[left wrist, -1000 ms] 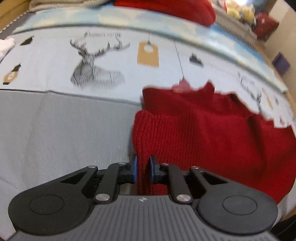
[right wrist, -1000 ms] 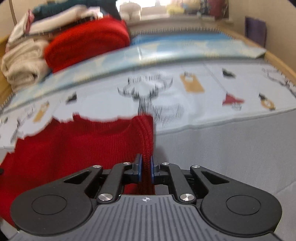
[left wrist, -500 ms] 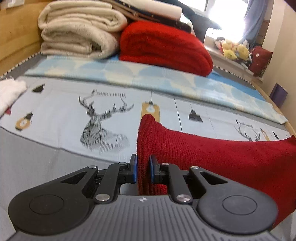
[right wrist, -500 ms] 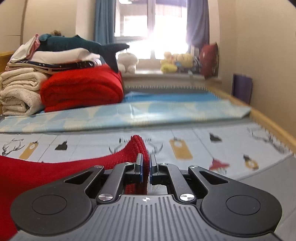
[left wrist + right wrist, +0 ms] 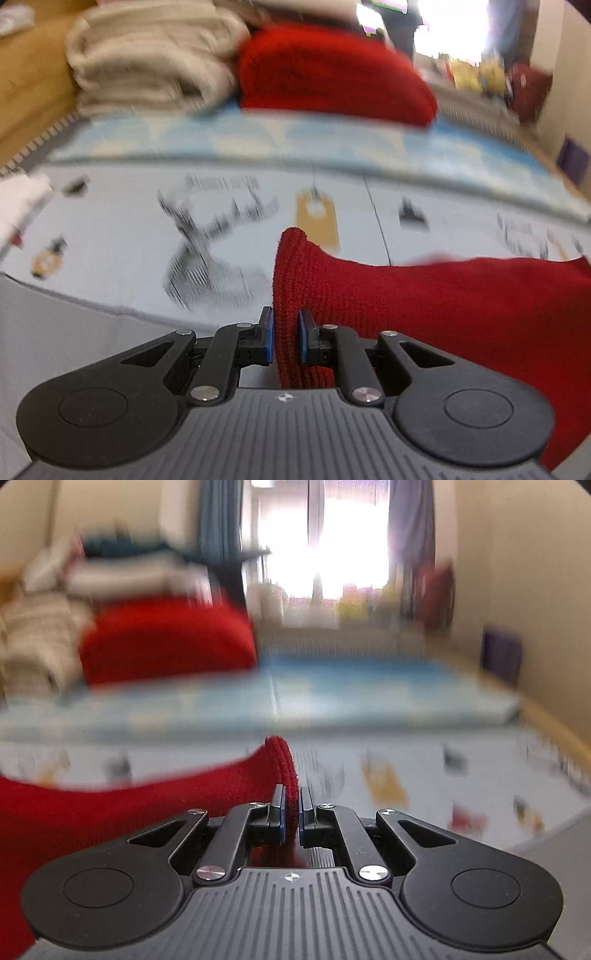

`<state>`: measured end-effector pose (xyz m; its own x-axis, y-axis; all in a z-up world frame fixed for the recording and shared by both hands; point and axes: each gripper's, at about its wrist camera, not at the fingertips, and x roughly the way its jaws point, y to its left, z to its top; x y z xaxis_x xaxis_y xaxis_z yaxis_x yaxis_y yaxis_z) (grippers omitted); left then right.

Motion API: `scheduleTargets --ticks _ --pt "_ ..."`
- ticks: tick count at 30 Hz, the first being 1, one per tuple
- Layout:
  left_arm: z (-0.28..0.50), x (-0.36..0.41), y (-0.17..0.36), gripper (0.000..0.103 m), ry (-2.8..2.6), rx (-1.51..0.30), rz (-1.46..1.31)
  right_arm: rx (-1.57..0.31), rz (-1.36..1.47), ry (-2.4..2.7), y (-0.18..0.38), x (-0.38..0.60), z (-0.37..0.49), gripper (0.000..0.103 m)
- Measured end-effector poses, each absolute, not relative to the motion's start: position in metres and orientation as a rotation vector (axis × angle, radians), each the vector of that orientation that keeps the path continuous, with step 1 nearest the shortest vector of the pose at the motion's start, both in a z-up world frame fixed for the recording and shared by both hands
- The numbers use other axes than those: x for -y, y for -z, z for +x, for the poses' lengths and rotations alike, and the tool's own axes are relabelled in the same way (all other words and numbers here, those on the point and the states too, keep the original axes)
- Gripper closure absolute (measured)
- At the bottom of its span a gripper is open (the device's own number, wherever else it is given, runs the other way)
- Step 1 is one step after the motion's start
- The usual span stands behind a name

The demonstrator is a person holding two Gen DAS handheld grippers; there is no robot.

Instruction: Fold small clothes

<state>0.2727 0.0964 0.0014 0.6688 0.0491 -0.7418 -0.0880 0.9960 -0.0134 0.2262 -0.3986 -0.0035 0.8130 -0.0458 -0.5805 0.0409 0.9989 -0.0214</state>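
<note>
Here the left gripper [image 5: 285, 338] is clamped on one corner of the red knit garment [image 5: 443, 295], and the right gripper [image 5: 291, 814] pinches the opposite corner almost fully closed. The garment hangs stretched between them, lifted above the printed mat [image 5: 129, 221], likely so its edge stays taut and straight for the fold. Folded blankets [image 5: 166, 638] sit far behind.

We see a bed [image 5: 92, 325] under a deer-print sheet [image 5: 369, 221], beige blankets [image 5: 147, 70], a folded red blanket [image 5: 325, 74] stacked at its far end.
</note>
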Motion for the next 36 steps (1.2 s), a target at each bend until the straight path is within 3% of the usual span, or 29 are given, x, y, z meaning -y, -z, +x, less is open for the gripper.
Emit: scheduleTargets --ticks 3,6,10,14,20,26,31,36 --pt "0.282 -0.087 0.024 0.086 -0.098 -0.964 0.065 -0.820 -0.024 0.061 0.037 0.402 0.244 0.097" --pt "0.281 -0.094 0.023 0.084 -0.126 -0.972 0.015 -0.855 0.006 0.068 0.038 0.407 0.243 0.096" --pt "0.265 -0.103 0.004 0.075 -0.079 -0.885 -0.084 -0.803 0.059 0.083 0.017 0.410 0.228 0.075" --pt "0.246 -0.099 -0.010 0.074 0.021 -0.859 -0.105 -0.810 0.138 0.015 0.008 0.414 0.205 0.054" --pt "0.213 -0.083 -0.003 0.074 0.261 -0.930 0.012 -0.883 0.127 -0.059 0.013 0.415 0.180 0.054" --pt "0.196 -0.075 0.049 0.075 0.325 -1.204 0.187 -1.032 0.051 -0.140 0.034 0.412 0.157 0.053" --pt "0.193 -0.081 0.036 0.074 0.290 -1.145 0.150 -1.072 0.084 -0.115 0.039 0.420 0.146 0.048" --pt "0.190 -0.080 0.042 0.074 0.303 -1.170 0.142 -1.103 0.070 -0.120 0.044 0.421 0.140 0.058"
